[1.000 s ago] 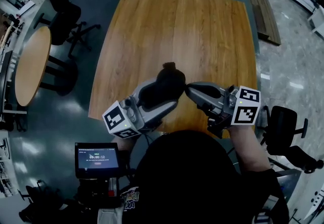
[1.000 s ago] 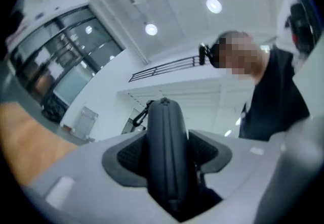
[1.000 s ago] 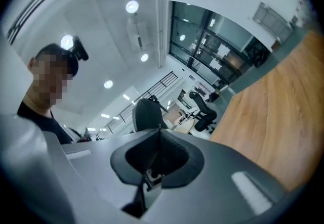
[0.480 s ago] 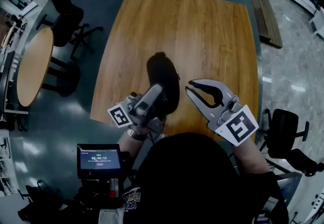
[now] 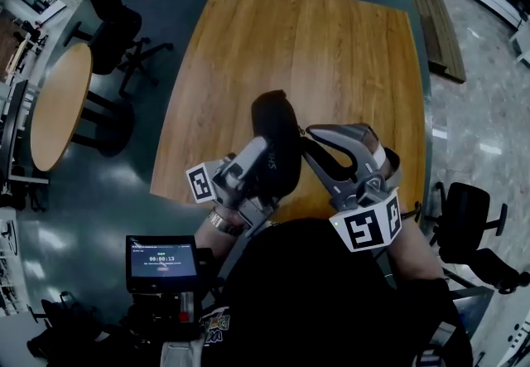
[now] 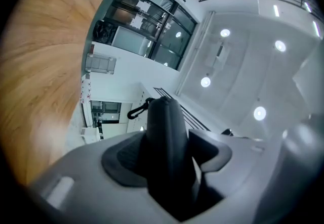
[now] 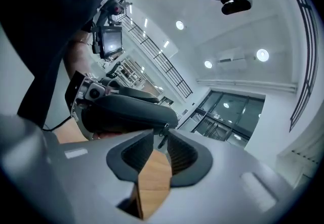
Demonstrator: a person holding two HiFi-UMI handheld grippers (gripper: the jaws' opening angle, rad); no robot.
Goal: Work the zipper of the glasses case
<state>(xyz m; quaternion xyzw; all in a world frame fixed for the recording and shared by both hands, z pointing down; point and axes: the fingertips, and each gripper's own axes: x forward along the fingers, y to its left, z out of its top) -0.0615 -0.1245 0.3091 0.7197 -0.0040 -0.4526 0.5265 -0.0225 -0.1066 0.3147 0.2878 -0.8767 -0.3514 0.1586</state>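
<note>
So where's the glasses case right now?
In the head view the glasses case is in the lower middle, clamped between the jaws of the left gripper and held up over the near edge of the wooden table.

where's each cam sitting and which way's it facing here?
Head view: on the person's head, steeply down at the wooden table; shows head, forearms, left claw, right claw.
Left gripper view: on the left claw, tilted up at ceiling lights; only its jaws show, shut on the glasses case.
Right gripper view: on the right claw, facing back at the person's dark torso; jaws, just opening, flank the zipper pull.
Shared: all three see the case.
</note>
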